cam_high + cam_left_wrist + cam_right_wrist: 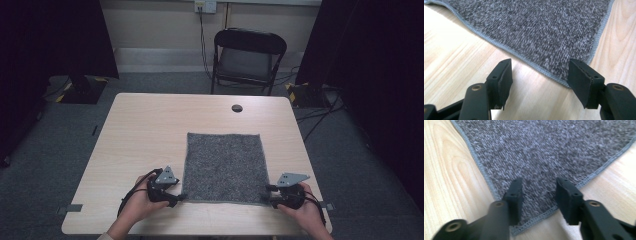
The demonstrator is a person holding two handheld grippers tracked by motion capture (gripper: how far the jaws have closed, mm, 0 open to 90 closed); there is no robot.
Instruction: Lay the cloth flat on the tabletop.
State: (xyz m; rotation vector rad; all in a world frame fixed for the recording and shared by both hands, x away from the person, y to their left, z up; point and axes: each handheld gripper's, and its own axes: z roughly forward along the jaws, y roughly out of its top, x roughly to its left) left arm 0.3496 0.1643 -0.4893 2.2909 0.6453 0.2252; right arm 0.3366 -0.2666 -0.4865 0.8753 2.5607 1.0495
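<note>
Grey cloth (223,167) bears no writing; both grippers open.

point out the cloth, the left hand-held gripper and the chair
cloth (223,166), high view, middle of the grey pile
left hand-held gripper (181,197), high view, between its fingertips
chair (246,62), high view, seat

Open left gripper (537,72) at grey cloth (541,32) corner on wooden table (454,57)
</note>
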